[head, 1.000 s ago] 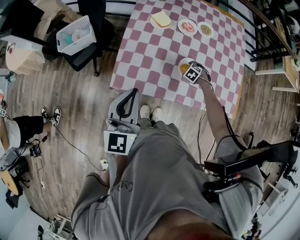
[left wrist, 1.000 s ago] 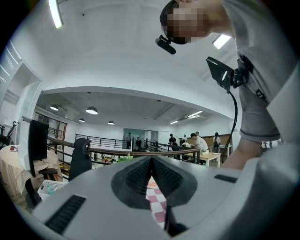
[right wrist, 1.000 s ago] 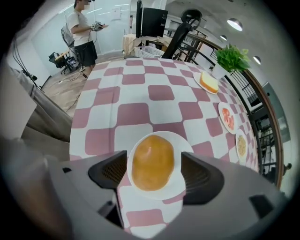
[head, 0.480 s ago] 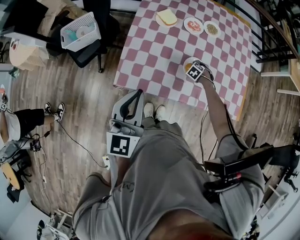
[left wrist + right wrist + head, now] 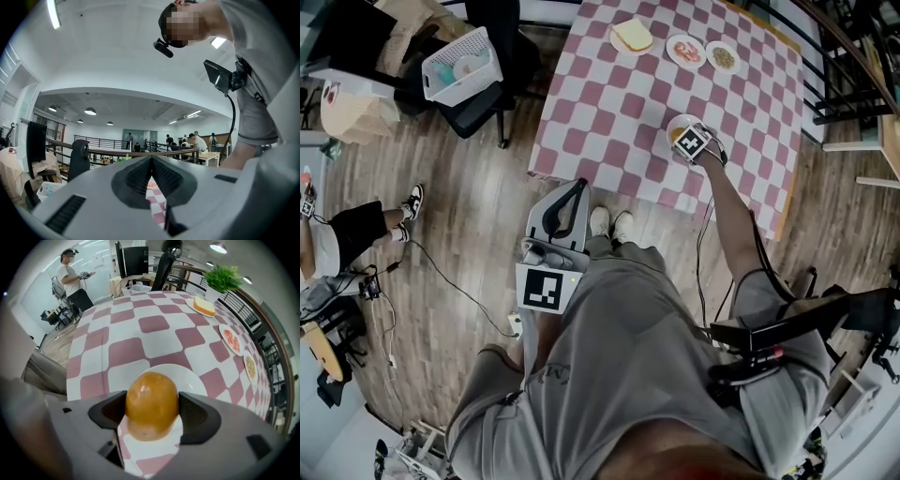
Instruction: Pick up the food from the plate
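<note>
Right gripper view: the right tool (image 5: 152,414) grips the golden food (image 5: 151,401) over the white plate (image 5: 190,376).

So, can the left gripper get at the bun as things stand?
Probably not. The left gripper is low beside the person's leg, off the table, jaws together, and the right gripper clamps the bun over its plate.

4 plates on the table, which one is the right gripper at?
The lone near plate: the right gripper has its jaws closed on the round orange-brown bun over it. The other three sit together, farther away.
</note>
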The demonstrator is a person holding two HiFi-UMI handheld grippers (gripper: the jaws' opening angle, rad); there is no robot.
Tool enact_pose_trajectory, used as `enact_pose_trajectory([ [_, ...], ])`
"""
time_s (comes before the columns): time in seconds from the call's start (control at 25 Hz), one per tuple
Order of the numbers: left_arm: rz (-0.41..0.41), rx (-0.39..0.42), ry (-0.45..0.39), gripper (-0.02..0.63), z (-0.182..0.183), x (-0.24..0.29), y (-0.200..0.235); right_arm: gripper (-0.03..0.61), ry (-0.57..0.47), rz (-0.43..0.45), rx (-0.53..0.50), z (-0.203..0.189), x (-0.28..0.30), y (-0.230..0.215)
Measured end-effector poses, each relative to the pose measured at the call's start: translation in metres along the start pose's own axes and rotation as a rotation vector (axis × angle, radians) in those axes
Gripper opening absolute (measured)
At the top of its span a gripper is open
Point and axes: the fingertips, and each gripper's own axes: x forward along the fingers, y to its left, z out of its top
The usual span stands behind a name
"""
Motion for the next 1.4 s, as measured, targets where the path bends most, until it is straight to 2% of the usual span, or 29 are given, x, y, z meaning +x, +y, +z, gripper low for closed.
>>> enact_pose_trajectory([
  [0.32, -0.007, 0.012, 0.003, 0.008, 0.001, 0.002, -0.003, 0.348, -0.002, -0.023, -0.002, 0.003, -0.005, 0.005],
  [0.84, -0.022, 0.021, -0.004, 0.008, 0.006, 0.005, -0.01, 0.348, -0.047, -0.088, 0.098, -0.008, -0.033, -0.005],
  [1.12, -0.103, 0.029, -0.023, 0.008, 0.012, 0.021, -0.028, 0.348, -0.107, -0.115, 0.143, -0.015, -0.071, -0.01],
  [1.4, -0.243, 0.023, -0.032, 0.008, 0.012, 0.044, -0.067, 0.348, -0.144, -0.166, 0.189, -0.039, -0.117, -0.029],
])
